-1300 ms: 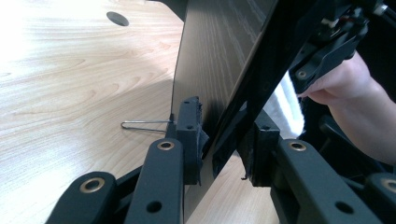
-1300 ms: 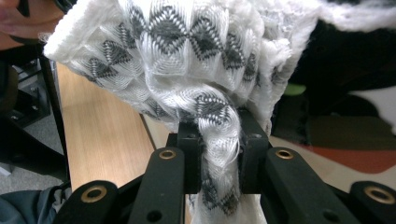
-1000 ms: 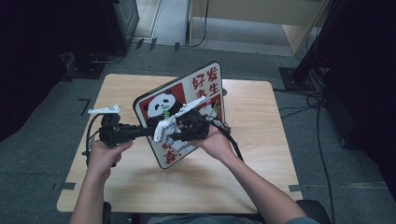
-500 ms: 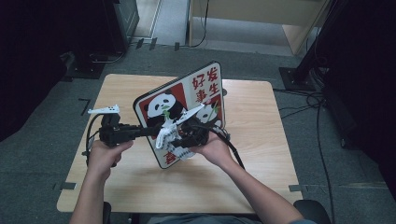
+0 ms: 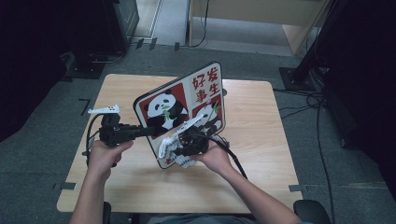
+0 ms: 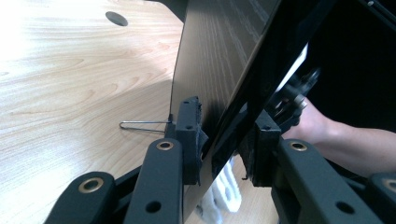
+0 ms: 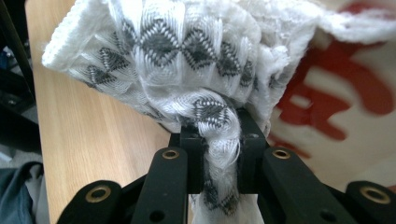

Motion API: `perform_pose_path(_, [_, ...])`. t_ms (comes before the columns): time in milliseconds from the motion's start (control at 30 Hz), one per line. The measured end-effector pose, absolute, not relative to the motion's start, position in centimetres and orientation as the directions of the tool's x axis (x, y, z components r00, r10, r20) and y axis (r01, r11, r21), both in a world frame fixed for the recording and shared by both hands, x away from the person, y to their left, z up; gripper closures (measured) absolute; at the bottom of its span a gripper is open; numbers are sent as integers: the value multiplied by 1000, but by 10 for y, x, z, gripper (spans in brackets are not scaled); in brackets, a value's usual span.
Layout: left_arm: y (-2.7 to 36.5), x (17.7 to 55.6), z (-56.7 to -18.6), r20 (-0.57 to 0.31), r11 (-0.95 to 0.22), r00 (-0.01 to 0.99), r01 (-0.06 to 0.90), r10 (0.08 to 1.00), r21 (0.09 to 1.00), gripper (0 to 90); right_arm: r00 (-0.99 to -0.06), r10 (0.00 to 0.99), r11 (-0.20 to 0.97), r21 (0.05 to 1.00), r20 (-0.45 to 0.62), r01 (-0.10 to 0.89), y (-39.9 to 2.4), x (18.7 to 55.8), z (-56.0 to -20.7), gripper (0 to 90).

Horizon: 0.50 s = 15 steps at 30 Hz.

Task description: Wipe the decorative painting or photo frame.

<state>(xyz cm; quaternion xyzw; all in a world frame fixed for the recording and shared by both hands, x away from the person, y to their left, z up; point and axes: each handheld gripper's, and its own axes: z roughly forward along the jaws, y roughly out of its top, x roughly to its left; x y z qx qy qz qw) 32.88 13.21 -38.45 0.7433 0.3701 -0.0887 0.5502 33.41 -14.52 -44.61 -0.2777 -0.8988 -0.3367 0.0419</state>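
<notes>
With the left gripper (image 5: 140,131) clamping the panda sign board (image 5: 187,102) upright at its 9 o'clock edge, the right gripper (image 5: 180,148), jaws just closing on the white patterned cloth (image 7: 187,51), wipes the board's lower face; upper panels appear unwiped.

Large flat panda-printed sign board (image 5: 187,109) stands tilted on edge over the middle of the light wooden table (image 5: 261,140), lower edge toward the near side. Left gripper (image 5: 140,131) – at the board's left edge, jaws either side of it. Right gripper (image 5: 180,144) before the board's lower face, bunched white patterned knit cloth (image 7: 187,51) between its jaws, against the board.
</notes>
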Motion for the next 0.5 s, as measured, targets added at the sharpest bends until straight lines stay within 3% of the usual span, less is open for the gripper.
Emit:
perform_pose_path(267, [132,329,-385,-543,-119,708,651,451,750,714,-836,470,632,553,284,543,-145,331,-464,795])
perform_pose_path(500, [133,331,-386,-557,-115,703,661,443,742,701,-835,463,617,568,299,545,-147,328,-455,801])
